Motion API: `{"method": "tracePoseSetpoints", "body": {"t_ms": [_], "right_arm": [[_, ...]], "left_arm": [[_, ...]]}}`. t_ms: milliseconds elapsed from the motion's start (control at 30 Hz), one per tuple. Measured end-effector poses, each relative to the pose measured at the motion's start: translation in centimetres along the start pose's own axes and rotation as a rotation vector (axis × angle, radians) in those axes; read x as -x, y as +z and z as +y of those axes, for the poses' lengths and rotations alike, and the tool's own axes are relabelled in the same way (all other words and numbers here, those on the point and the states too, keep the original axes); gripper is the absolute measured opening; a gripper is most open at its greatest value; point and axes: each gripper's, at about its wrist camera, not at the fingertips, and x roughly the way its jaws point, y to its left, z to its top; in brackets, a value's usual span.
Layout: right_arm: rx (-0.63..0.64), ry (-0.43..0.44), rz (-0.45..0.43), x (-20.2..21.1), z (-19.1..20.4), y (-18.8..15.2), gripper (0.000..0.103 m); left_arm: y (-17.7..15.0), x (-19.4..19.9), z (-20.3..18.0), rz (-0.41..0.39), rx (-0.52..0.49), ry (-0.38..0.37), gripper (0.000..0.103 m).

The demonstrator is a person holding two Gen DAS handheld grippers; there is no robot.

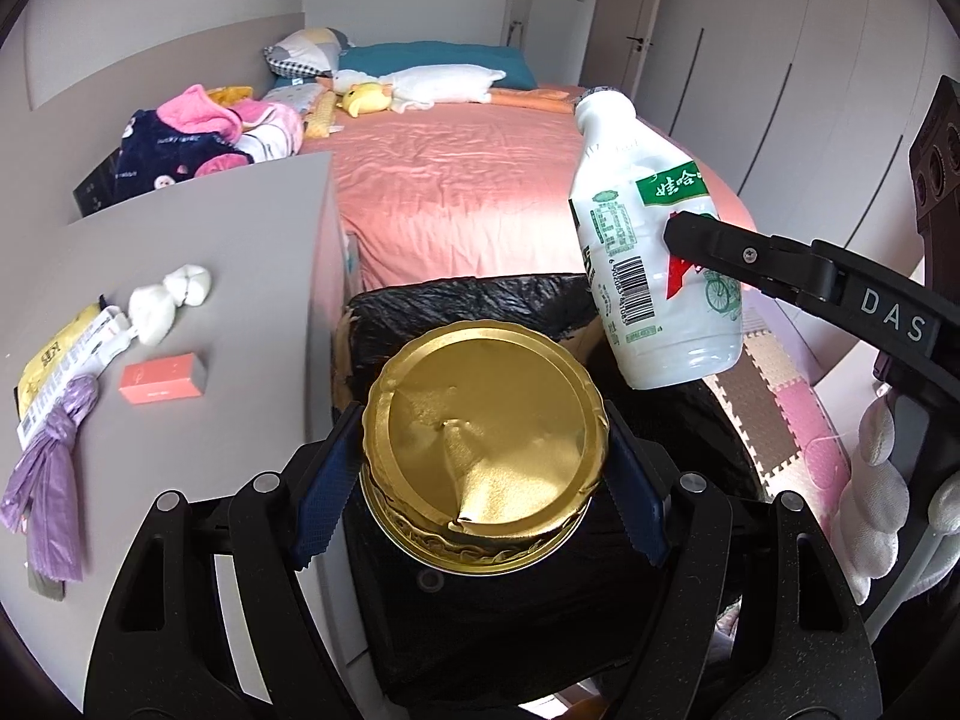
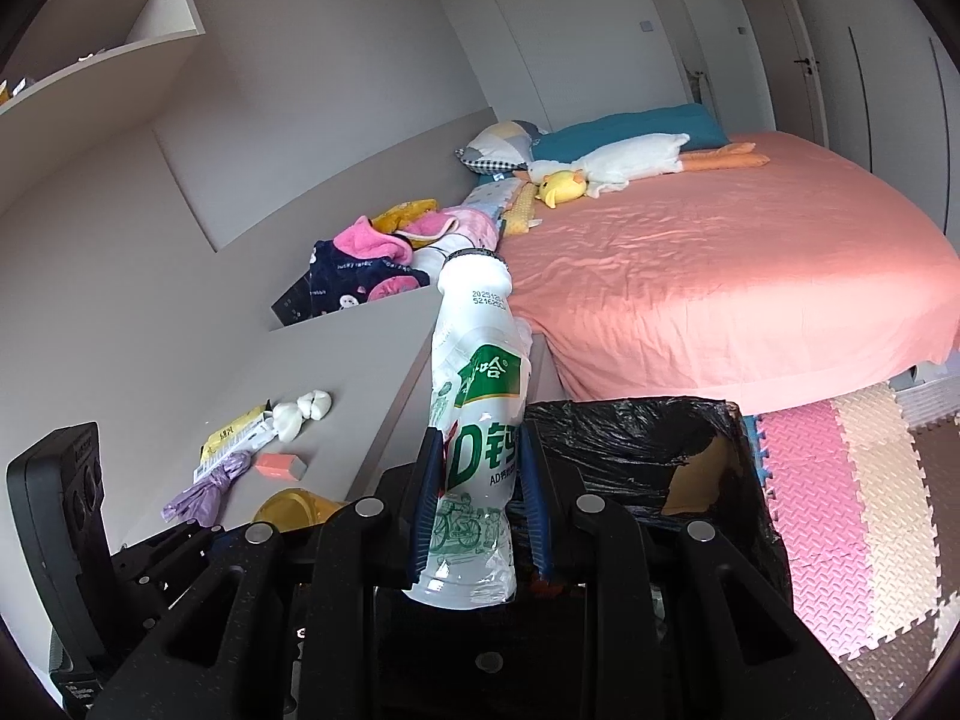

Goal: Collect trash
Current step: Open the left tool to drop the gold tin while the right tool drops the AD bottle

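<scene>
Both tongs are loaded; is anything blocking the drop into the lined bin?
Nothing visible. The bin's black-lined mouth is open beneath and ahead of the bottle in the right tongs and the gold cup in the left tongs.

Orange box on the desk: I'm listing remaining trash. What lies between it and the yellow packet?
In the left wrist view, the purple bag and a white barcode label lie between the orange box and the yellow packet.

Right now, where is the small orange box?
In the left wrist view, the orange box lies on the grey desk, left side, beside the purple bag.
</scene>
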Motion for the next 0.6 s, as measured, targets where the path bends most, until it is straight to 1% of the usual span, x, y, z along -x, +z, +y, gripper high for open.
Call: {"method": "tracePoseSetpoints", "body": {"t_ms": [200, 267, 300, 333, 367, 400, 600], "right_arm": [[-0.021, -0.03, 0.002, 0.1, -1.4, -0.2, 0.028], [-0.033, -0.036, 0.002, 0.2, -1.8, -0.2, 0.029], [-0.04, -0.057, -0.005, 0.4, -2.0, -0.1, 0.039], [-0.042, -0.08, -0.019, 0.5, -2.1, -0.1, 0.048], [-0.042, -0.108, -0.044, 0.9, -2.1, -0.1, 0.064], [-0.043, -0.121, -0.061, 1.1, -2.2, -0.1, 0.067], [-0.06, -0.108, -0.054, 0.8, -2.5, 0.0, 0.068]], "left_arm": [[0.5, -1.1, -0.4, 0.029, -0.006, -0.037, 0.074], [0.5, -1.9, -0.7, 0.078, -0.019, -0.054, 0.094], [0.5, -2.1, -0.9, 0.086, -0.023, -0.047, 0.097], [0.4, -2.2, -1.0, 0.089, -0.029, -0.041, 0.097], [0.4, -2.3, -1.2, 0.094, -0.036, -0.034, 0.097], [0.3, -2.3, -1.2, 0.098, -0.038, -0.026, 0.097], [-0.1, -1.7, -0.4, 0.089, -0.002, -0.019, 0.097]]}}
